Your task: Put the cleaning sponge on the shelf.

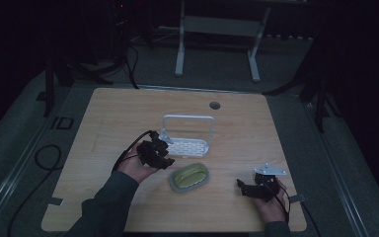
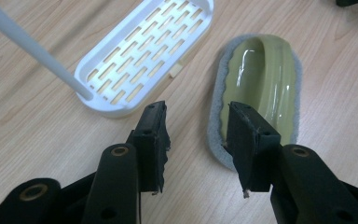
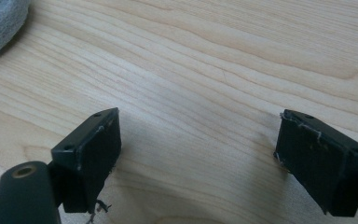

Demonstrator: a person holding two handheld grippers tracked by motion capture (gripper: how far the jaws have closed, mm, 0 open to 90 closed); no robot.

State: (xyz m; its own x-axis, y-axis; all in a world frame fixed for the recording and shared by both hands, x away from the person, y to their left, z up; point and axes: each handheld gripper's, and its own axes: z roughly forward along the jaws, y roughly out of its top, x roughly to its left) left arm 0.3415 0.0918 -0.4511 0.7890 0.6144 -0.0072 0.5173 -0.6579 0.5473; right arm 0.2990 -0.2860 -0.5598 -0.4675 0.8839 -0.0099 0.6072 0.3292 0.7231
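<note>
A scrub pad (image 1: 191, 177) with a glossy green handle and a grey felt base lies flat near the table's middle front. In the left gripper view the scrub pad (image 2: 261, 79) sits just beyond my right-hand jaw, whose tip overlaps its near edge. My left gripper (image 1: 167, 159) (image 2: 196, 109) hovers left of the pad, open, with only bare wood between its jaws. A white slotted rack (image 1: 190, 146) (image 2: 112, 108) with a tall loop handle (image 1: 187, 117) stands behind the pad. My right gripper (image 1: 241, 186) (image 3: 198, 121) rests low at the front right, open wide over bare table.
The wooden table (image 1: 128, 108) has a round cable hole (image 1: 214, 105) at the back. Grey felt of the pad (image 3: 0, 23) shows at the top left of the right gripper view. Cables (image 1: 44, 158) trail off the table's left side. A white frame (image 1: 217, 29) stands beyond the far edge.
</note>
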